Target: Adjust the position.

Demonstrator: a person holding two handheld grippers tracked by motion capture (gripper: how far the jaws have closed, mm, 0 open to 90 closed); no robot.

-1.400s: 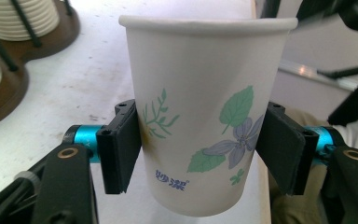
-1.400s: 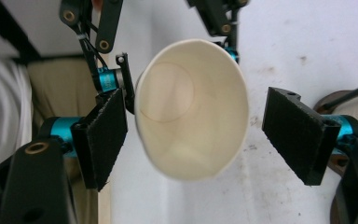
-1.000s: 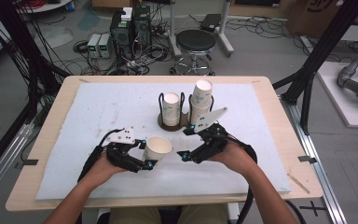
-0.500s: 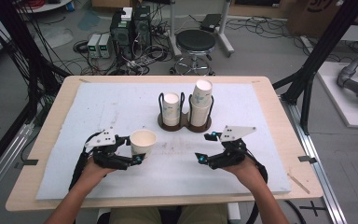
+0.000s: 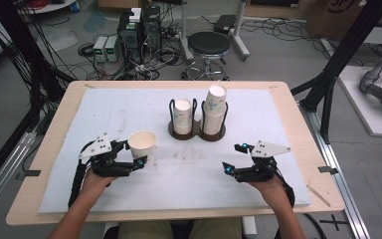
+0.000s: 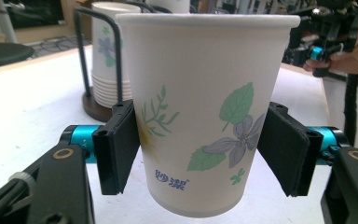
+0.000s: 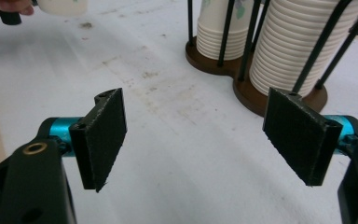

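Observation:
A white paper cup (image 5: 142,142) (image 6: 205,107) with a green leaf print stands upright between the pads (image 6: 119,149) of my left gripper (image 5: 134,153) (image 6: 200,154), which is shut on its sides at the front left of the mat. My right gripper (image 5: 233,158) (image 7: 205,140) hovers open over the front right of the mat, nothing between its pads (image 7: 100,135). A dark two-ring cup holder (image 5: 196,133) (image 7: 256,98) stands at mid-table. It carries a short stack of cups (image 5: 183,114) (image 7: 214,28) and a taller stack (image 5: 215,107) (image 7: 289,46).
A white mat (image 5: 189,164) covers the wooden table (image 5: 45,149); it has faint stains near the middle. Beyond the table's far edge stand a stool (image 5: 209,45) and electronics boxes (image 5: 139,25) on the floor. Black frame posts (image 5: 335,69) rise at the right.
Both grippers drew back from the holder toward the near edge and apart. The left one carried the single cup to the left; the right one left the tall stack and stands open.

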